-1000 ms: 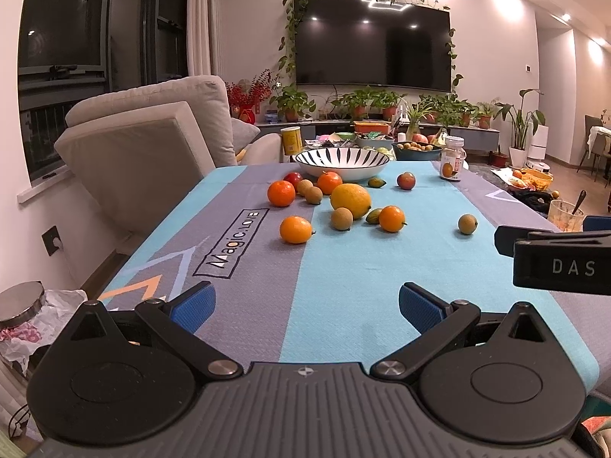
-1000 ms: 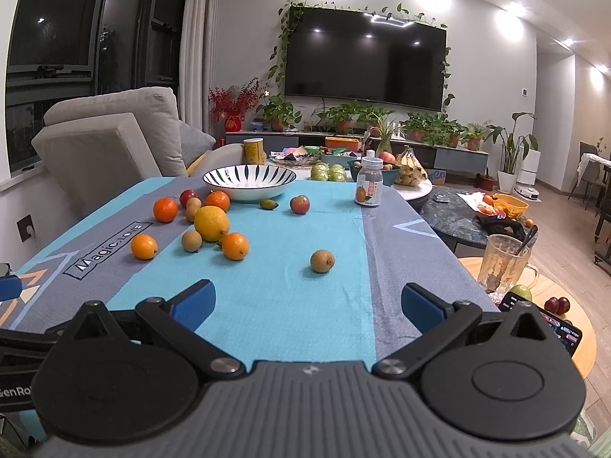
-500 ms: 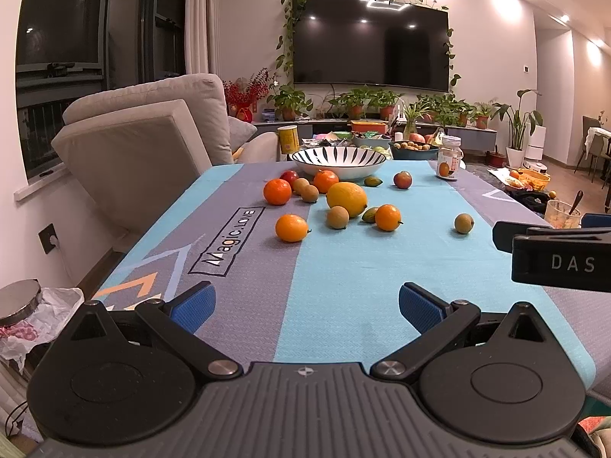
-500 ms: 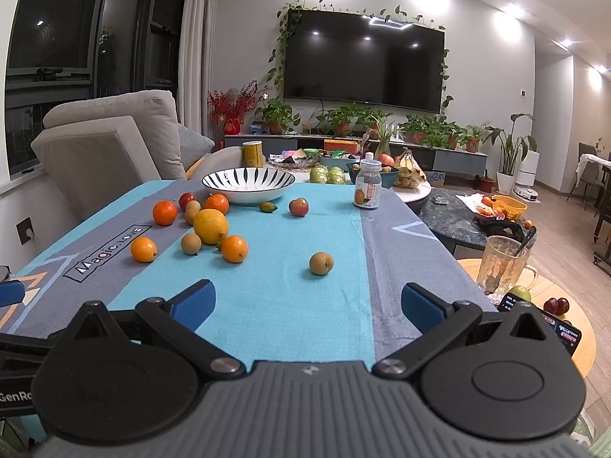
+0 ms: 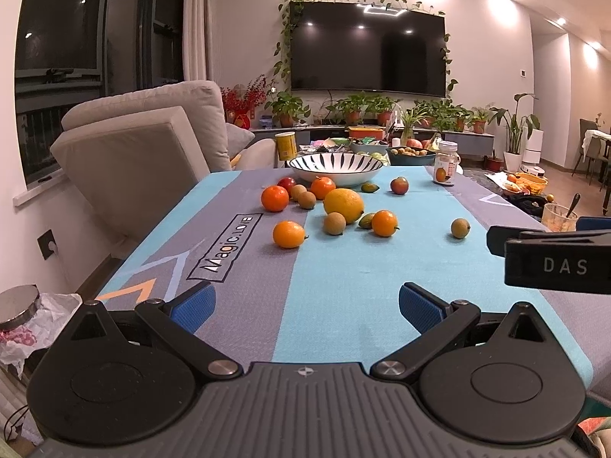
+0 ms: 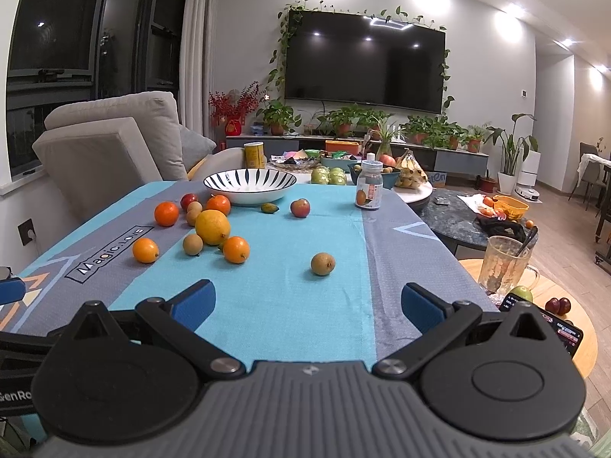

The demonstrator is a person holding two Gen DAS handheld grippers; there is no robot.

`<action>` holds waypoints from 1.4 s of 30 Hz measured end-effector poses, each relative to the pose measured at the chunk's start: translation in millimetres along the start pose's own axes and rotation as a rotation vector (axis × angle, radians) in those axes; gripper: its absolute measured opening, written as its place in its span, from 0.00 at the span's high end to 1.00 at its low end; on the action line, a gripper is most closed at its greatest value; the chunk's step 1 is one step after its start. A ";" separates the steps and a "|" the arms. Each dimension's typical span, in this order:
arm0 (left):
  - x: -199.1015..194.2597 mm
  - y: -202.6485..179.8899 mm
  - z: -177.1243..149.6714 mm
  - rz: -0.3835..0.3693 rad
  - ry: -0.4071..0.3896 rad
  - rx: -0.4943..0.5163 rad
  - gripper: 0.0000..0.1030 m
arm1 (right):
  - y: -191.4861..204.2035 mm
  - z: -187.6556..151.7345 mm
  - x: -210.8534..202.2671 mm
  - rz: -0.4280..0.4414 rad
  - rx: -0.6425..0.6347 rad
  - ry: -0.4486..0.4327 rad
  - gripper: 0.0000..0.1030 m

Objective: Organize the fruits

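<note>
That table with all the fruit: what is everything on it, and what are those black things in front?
Oranges: four, orange, left half of the cloth.
Lemon: one, yellow, among the oranges.
Brown round fruits: four, one alone toward the right.
Red fruits: two, near the bowl.
Small green fruits: two.
Bowl: one, white with black stripes, far end.
Jar: one, clear, far right.
Left claw: open.
Right claw: open.

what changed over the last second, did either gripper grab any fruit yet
No grab yet. The left gripper and right gripper have both eased slightly forward toward the fruit, which looks a little nearer in each view. Both stay open and empty. The lemon, the oranges around it and the bowl lie where they were on the table.
</note>
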State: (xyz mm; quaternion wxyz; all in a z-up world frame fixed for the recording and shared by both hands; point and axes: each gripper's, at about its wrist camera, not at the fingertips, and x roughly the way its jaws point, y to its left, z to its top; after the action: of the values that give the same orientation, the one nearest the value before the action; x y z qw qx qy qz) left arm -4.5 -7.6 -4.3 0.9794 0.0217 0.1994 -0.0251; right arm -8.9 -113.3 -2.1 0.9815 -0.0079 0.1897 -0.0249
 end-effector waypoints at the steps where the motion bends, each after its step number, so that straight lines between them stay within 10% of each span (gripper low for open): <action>1: -0.4 -0.2 0.1 -0.003 -0.003 0.001 0.00 | -0.3 0.1 0.0 0.000 0.001 0.000 0.39; 33: 49.9 30.3 45.2 -0.113 0.006 -0.054 0.03 | 7.0 43.4 50.1 0.038 -0.080 0.007 0.39; 42: 114.9 36.8 66.4 -0.122 0.122 -0.036 0.09 | 13.1 41.1 73.5 -0.158 -0.246 -0.063 0.40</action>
State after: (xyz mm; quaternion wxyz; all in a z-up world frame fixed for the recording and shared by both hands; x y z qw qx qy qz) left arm 129.1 21.0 13.0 0.9622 -0.0067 0.2602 -0.0800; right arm 75.1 -103.8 8.4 0.9736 -0.1437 0.1594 -0.0782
